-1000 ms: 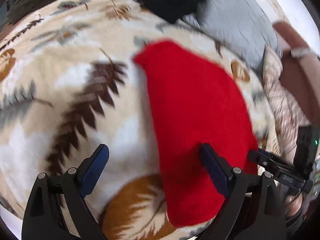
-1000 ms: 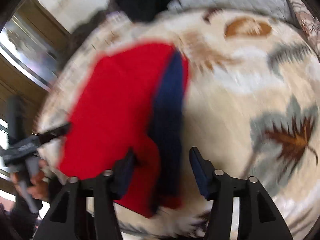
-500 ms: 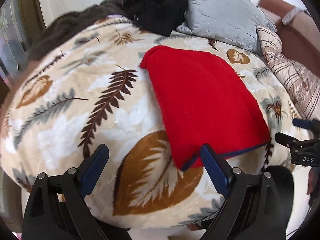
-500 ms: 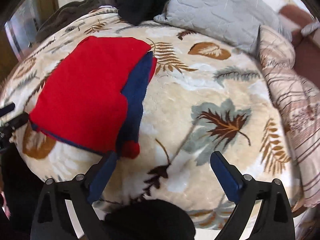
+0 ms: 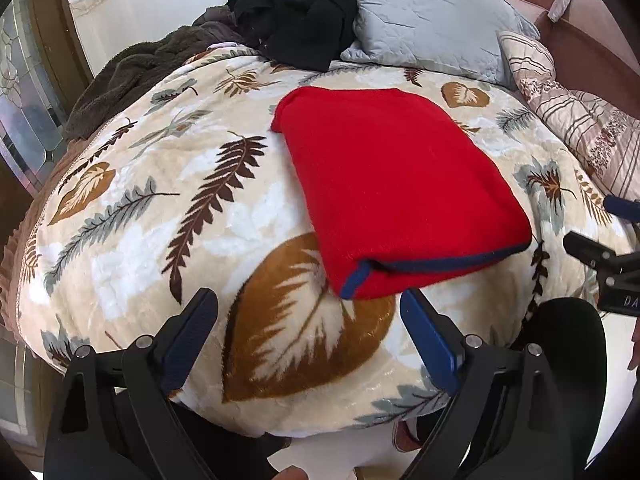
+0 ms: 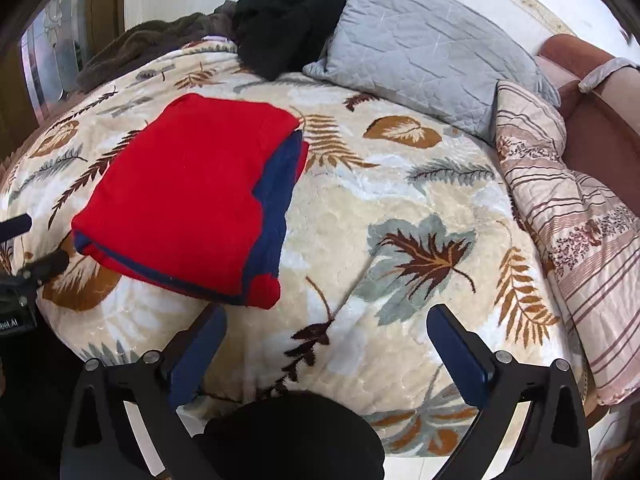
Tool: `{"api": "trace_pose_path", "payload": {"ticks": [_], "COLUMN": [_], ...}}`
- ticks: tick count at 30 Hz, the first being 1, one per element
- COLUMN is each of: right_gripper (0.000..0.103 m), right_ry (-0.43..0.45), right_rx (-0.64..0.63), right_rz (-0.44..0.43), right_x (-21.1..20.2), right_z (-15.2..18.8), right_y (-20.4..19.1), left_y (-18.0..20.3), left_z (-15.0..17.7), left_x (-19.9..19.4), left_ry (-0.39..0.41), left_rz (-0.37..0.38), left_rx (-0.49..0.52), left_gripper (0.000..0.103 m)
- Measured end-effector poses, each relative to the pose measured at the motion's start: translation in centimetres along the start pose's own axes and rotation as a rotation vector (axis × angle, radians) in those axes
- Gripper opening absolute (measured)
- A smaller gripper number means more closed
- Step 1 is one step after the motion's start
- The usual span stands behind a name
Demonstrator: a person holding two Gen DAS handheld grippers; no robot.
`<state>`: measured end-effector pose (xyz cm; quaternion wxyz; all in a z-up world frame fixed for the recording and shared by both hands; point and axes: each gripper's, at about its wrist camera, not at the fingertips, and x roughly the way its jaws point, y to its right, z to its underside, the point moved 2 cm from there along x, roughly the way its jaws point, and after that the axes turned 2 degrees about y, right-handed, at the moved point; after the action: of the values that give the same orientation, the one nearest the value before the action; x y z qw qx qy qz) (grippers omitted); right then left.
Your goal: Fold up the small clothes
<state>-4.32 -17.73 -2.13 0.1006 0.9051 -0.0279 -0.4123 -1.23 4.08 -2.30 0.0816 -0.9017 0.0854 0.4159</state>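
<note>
A red garment with navy trim (image 5: 396, 188) lies folded into a flat rectangle on the leaf-patterned blanket (image 5: 160, 216). It also shows in the right wrist view (image 6: 188, 200), with a navy band along its right side. My left gripper (image 5: 310, 340) is open and empty, held back just short of the garment's near edge. My right gripper (image 6: 326, 350) is open and empty, near the bed's front edge, to the right of the garment. Neither gripper touches the garment.
A black clothes pile (image 5: 296, 8), a grey quilted pillow (image 5: 428, 20) and a dark brown throw (image 5: 132, 72) lie at the back of the bed. A striped floral quilt (image 6: 568, 216) lies along the right side. A brown sofa (image 6: 600, 120) stands behind it.
Both grippers have pulled back from the red garment and away from the bed. The right gripper has opened wide. The garment now lies folded and still.
</note>
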Motion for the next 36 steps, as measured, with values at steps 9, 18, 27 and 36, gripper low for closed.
{"api": "trace_pose_path", "payload": {"ticks": [9, 18, 27, 36], "right_gripper": [0.101, 0.101, 0.101, 0.101], "right_ry": [0.041, 0.040, 0.031, 0.031], "right_rx": [-0.005, 0.007, 0.026, 0.036], "right_rz": [0.015, 0.012, -0.001, 0.001], "right_x": [-0.8, -0.9, -0.8, -0.7], "right_z": [-0.1, 0.3, 0.6, 0.6], "right_y": [0.1, 0.1, 0.5, 0.9], "left_y": [1.3, 2.6, 3.4, 4.4], "left_z": [0.7, 0.9, 0.6, 0.7], "left_x": [-0.8, -1.5, -2.0, -2.0], "left_ry": [0.006, 0.012, 0.014, -0.006], "left_rz": [0.017, 0.034, 0.073, 0.078], "left_rx": [0.020, 0.051, 0.038, 0.052], "left_gripper": [0.094, 0.094, 0.094, 0.094]}}
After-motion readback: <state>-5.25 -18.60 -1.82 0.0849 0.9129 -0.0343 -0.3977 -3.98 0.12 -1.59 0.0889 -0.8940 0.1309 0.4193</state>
